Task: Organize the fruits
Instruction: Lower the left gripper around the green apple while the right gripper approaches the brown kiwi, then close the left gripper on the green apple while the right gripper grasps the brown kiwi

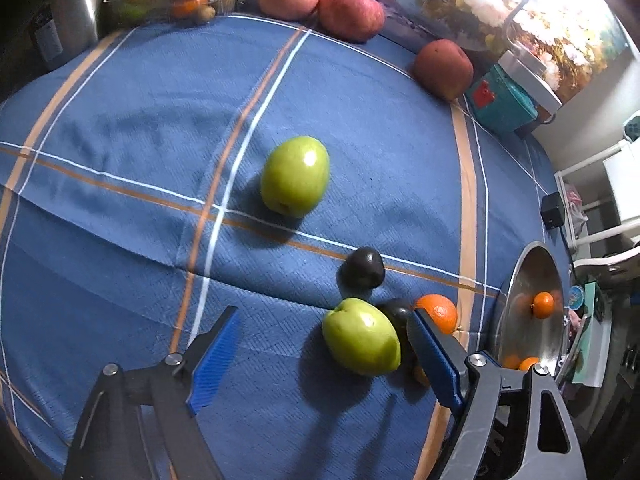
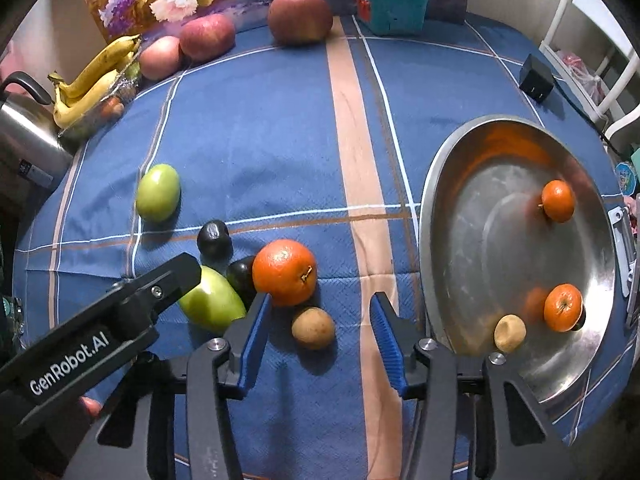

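While poised steeply over the desk (image 1: 120,140), held both claws open, gripping nothing yet.

Set the left claw (image 1: 320,316) astride the near green apple (image 1: 360,336), with a wide gap at the 9 o'clock pad and almost none at the 3 o'clock pad. Found a dark plum (image 1: 398,312) crowded against that apple at 2 o'clock, just behind the blue pad, and a big orange (image 1: 438,314) beyond it. Judged it best to centre the apple before closing, and to slip the 3 o'clock finger between apple and plum, so as not to pinch both or to send the plum rolling.

Placed the right claw (image 2: 320,298) around a small brown fruit (image 2: 313,328), with free cloth on both sides and the orange just at 11 o'clock of it. Judged it wise to sink lower, down to the widest part of the fruit, then to close slowly and evenly, without nudging the orange.

Saw a metal pan (image 2: 424,220) at 3 o'clock, already holding two small oranges and one brown fruit; took it for the likely goal. Advised a straight lift first, then a carry over the rim.
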Tool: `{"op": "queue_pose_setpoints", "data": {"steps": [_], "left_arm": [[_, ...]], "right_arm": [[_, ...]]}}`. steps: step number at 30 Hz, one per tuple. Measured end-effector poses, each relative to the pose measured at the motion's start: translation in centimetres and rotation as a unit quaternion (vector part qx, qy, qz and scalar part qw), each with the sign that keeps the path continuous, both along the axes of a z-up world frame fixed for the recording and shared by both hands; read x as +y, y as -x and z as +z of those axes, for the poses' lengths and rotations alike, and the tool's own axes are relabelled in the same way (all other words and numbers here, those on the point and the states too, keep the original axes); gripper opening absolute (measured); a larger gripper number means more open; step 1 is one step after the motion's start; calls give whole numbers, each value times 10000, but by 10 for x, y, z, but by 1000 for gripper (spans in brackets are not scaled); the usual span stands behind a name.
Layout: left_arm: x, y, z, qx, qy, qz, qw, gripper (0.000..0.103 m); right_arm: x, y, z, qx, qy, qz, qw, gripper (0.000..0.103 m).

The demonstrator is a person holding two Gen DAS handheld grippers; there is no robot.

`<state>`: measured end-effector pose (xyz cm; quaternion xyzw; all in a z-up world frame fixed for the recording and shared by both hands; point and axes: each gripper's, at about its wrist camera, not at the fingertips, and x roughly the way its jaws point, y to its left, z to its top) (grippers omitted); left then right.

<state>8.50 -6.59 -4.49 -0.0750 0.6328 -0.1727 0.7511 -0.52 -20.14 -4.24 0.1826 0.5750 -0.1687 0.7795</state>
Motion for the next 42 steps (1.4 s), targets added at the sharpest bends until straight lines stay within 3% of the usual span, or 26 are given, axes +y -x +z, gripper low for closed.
{"op": "queue_pose_setpoints", "data": {"steps": [8, 26, 34, 42], "left_arm": [[-14, 7, -5, 33, -33, -87, 10000, 79], [-29, 6, -15, 201, 247, -164, 9994, 48], [-34, 6, -15, 189, 258, -166, 9993, 48], [-29, 8, -13, 171, 238, -184, 9994, 47]], "right_arm": [[2, -2, -9, 145, -68, 14, 9999, 47], [5, -5, -34, 321, -235, 8, 9992, 38], [2, -8, -37, 244, -335, 24, 9991, 28], [3, -11, -35, 256, -320, 60, 9991, 28]]}}
